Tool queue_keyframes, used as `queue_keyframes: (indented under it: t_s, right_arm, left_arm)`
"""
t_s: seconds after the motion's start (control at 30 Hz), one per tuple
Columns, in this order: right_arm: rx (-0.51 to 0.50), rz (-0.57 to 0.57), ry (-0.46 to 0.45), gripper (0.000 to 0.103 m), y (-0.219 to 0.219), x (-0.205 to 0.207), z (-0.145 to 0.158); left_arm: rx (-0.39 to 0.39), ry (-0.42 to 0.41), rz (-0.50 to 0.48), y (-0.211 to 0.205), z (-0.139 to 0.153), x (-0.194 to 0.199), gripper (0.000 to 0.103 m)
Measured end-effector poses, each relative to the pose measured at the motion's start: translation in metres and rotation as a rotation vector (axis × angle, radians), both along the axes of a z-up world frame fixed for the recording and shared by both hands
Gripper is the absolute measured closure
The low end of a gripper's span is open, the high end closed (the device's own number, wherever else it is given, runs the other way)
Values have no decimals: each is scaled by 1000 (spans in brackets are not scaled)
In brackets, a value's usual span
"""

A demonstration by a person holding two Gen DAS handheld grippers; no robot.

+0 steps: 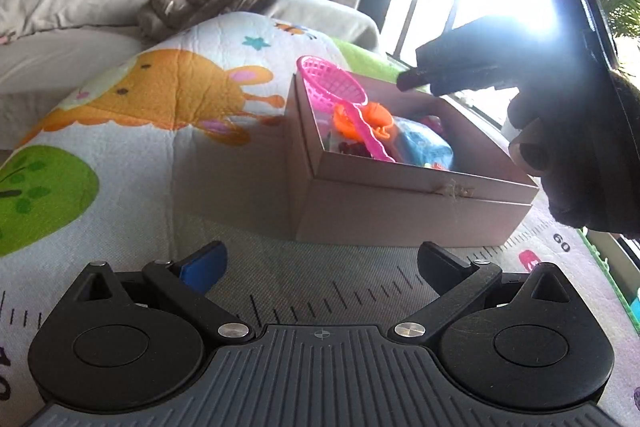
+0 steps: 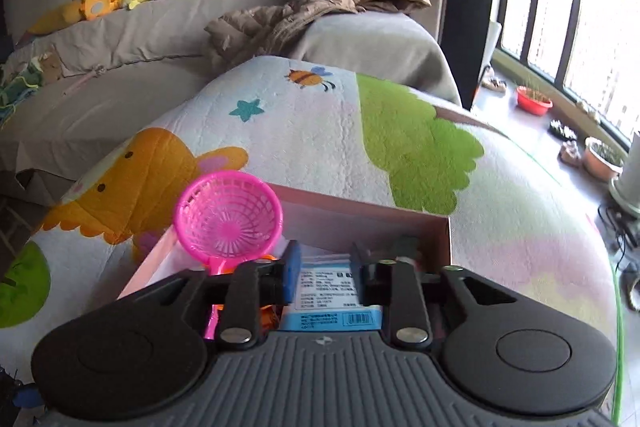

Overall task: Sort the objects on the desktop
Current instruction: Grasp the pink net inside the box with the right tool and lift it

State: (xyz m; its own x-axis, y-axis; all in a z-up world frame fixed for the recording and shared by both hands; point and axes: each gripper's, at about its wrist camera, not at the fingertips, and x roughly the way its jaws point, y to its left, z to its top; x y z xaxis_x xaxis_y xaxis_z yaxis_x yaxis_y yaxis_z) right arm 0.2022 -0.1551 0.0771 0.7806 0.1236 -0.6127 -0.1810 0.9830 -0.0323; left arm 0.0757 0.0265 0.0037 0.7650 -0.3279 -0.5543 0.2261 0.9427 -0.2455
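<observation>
1. My left tool [image 1: 322,267] hovers low over the cartoon-printed play mat [image 1: 120,155], its fingers spread wide apart with nothing between them.
2. Ahead of it sits the open pinkish cardboard box [image 1: 400,203] on the mat, holding a pink plastic mesh scoop [image 1: 336,87], an orange plastic toy [image 1: 376,119] and a light blue packet [image 1: 424,147].
3. At the far right of the left view, my right tool [image 1: 472,67] reaches over the box.
4. My right tool [image 2: 325,275] is above the box [image 2: 360,215], its fingers close on either side of the light blue packet with a white printed label [image 2: 330,303]; whether they actually grip it, I cannot tell.
5. The pink scoop [image 2: 230,219] leans on the box's left side.
</observation>
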Motion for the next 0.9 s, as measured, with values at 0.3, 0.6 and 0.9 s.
queue_keyframes:
  t_s: [0.3,0.6,0.9]
  right_arm:
    - [-314,305,-51,72,94,-10,-12]
    - [-182,249,-42,98,83,5,2]
    - [298,48,162,98,-2,31,-8]
  left_arm:
    - [-12,9,-2,2,-1,2,0]
    - [-2,2,-6,1,-1,-1,0]
    - [-4,11,-5,1,-2,1,0]
